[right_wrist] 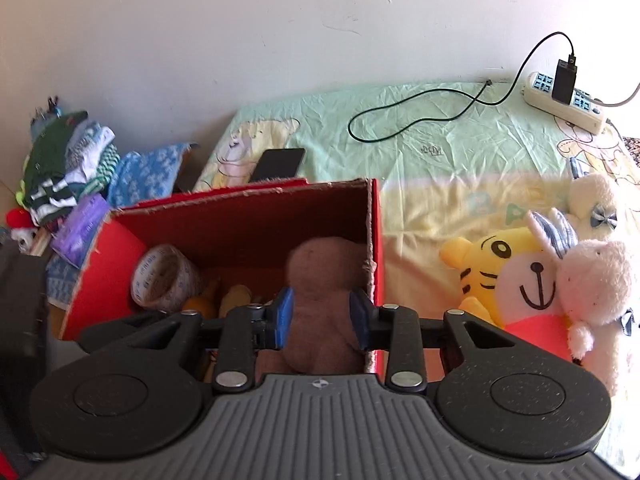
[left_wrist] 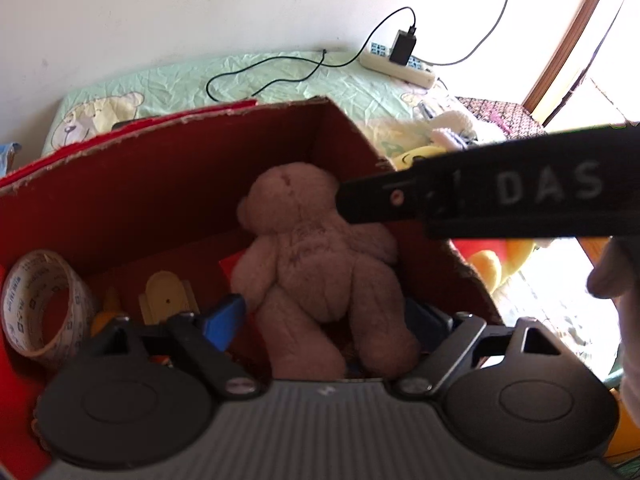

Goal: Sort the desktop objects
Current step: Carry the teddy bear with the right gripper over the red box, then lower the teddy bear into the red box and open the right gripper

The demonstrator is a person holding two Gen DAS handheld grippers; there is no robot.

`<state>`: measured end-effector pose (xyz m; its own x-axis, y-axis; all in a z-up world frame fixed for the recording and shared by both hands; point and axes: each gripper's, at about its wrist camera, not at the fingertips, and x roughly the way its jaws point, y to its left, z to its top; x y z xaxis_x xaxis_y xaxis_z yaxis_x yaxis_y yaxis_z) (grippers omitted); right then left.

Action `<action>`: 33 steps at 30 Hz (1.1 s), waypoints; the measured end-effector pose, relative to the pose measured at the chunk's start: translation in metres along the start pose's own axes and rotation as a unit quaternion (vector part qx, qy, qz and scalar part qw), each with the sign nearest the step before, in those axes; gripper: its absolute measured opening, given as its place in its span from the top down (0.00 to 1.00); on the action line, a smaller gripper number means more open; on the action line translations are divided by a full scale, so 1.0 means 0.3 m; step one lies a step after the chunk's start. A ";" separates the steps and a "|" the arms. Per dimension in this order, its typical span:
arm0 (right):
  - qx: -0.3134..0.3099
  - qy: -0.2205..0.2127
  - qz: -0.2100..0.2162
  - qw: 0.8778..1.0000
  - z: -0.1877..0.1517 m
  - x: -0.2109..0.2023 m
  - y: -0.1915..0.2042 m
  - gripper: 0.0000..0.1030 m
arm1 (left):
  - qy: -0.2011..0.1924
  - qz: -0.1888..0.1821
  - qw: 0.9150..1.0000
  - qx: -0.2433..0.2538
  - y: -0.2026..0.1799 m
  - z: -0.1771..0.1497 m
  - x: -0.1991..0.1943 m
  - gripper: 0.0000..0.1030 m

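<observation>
The brown teddy bear (left_wrist: pixel 316 256) is inside the red cardboard box (left_wrist: pixel 132 196), propped against the right-hand wall with its back to both cameras. The left gripper (left_wrist: pixel 328 316) is spread wide around the bear's legs, blue pads (left_wrist: pixel 224 316) clear of the fur as far as the view lets on. The right gripper (right_wrist: pixel 322 316) brackets the bear's waist, pads (right_wrist: pixel 284 314) right at the fur; whether they actually press I cannot tell. Readable writing: white letters "DAS" on the black bar (left_wrist: pixel 500 188) slanting in from the right in the left wrist view. The tape roll (left_wrist: pixel 40 304) in the box's left corner carries print too small to read. Only the left view shows a yellow plastic piece (left_wrist: pixel 168 296) on the box floor. Only the right view shows a dark phone (right_wrist: pixel 278 165) behind the box, the folded clothes (right_wrist: pixel 68 164), and the yellow tiger plush (right_wrist: pixel 484 272) beside the white plush (right_wrist: pixel 596 292). Both grippers point steeply down into the box.
</observation>
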<state>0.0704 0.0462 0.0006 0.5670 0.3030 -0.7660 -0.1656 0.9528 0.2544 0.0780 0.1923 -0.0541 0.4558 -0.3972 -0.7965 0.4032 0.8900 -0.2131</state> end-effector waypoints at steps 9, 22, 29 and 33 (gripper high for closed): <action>0.002 0.010 0.009 1.000 -0.008 0.027 0.011 0.76 | 0.006 0.017 1.000 0.000 -0.007 -0.003 -0.001 0.16; 0.004 0.001 -0.008 1.000 -0.046 0.021 -0.010 0.75 | 0.017 0.065 0.998 0.002 -0.024 -0.015 -0.011 0.14; -0.002 -0.014 -0.020 1.000 -0.057 0.020 -0.007 0.76 | 0.020 0.086 0.996 -0.003 -0.015 -0.034 -0.020 0.12; 0.006 -0.016 -0.020 1.000 -0.058 0.015 -0.016 0.76 | 0.020 0.090 0.996 -0.011 -0.016 -0.030 -0.014 0.11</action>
<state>0.0596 0.0434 -0.0143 0.5982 0.2635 -0.7568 -0.1319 0.9639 0.2314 0.0670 0.1916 -0.0547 0.4878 -0.2212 -0.8444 0.2988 0.9512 -0.0766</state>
